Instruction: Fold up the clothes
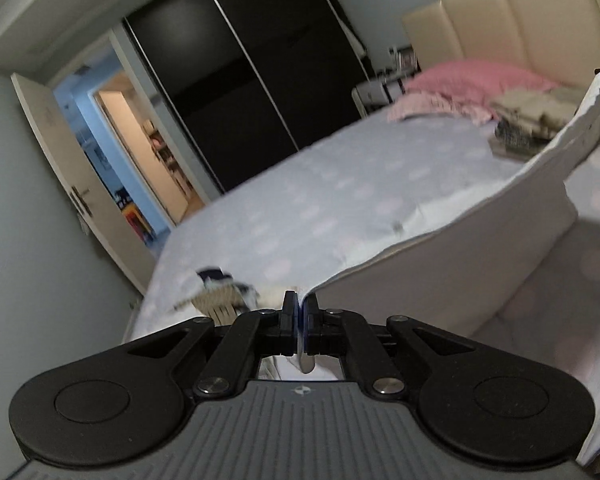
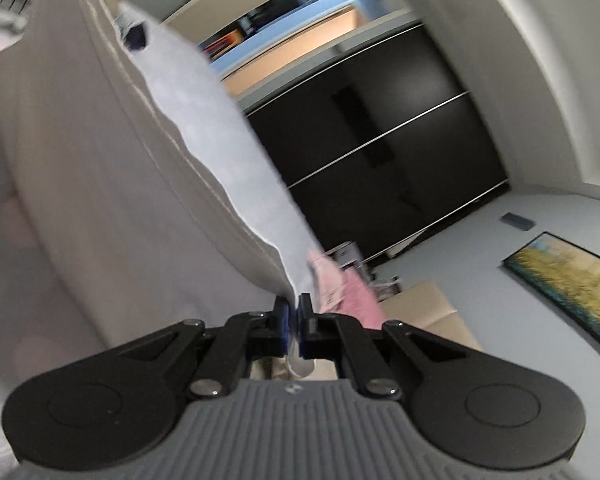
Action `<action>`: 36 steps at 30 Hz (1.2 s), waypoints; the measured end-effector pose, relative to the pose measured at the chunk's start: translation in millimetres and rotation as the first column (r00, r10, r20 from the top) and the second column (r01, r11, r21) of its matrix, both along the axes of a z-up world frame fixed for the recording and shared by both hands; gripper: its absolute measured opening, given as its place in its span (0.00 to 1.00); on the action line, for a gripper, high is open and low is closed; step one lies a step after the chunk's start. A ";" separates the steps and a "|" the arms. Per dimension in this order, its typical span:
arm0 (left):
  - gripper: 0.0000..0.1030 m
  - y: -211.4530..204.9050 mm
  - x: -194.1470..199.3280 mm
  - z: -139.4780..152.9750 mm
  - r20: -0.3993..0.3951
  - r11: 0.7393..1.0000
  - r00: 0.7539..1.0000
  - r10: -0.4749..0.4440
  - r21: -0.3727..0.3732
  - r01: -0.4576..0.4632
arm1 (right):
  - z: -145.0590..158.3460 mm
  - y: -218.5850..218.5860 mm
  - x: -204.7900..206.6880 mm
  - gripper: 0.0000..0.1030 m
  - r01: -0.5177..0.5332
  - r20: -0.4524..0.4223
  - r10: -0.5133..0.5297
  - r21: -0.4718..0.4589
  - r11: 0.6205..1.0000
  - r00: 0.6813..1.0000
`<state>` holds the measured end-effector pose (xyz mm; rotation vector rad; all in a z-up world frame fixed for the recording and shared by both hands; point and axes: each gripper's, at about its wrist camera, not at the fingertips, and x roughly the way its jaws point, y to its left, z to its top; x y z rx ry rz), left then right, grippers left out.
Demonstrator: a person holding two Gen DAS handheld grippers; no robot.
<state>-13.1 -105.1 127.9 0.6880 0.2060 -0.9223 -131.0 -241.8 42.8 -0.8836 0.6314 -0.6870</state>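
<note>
One pale grey-white cloth garment (image 1: 452,256) hangs stretched between two grippers above the bed. The left gripper (image 1: 301,308) is clenched on one edge corner; the right gripper (image 2: 293,312) is clenched on the opposite corner. Beyond the left gripper lies one light-blue dotted bedsheet (image 1: 320,200), with one pink pillow (image 1: 480,78), one beige folded stack (image 1: 540,120) and one small crumpled dark-and-white item (image 1: 220,292) just ahead.
</note>
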 end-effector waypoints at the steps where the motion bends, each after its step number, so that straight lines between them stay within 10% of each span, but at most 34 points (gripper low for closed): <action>1: 0.01 2.6 -2.1 6.8 0.003 1.000 1.000 -0.008 -0.006 0.008 | 8.5 2.0 -4.2 0.04 -0.002 0.013 0.002 -0.004 1.000 1.000; 13: 0.01 -17.6 -1.5 -13.2 -0.016 0.987 0.996 -0.085 0.138 0.086 | 15.5 8.1 -24.4 0.04 -0.019 -0.074 0.020 0.015 1.000 0.997; 36: 0.01 -241.9 196.4 -98.9 -0.080 0.945 0.996 0.025 0.326 0.002 | -42.1 -194.6 203.1 0.04 0.125 -0.185 -0.072 0.292 0.948 0.980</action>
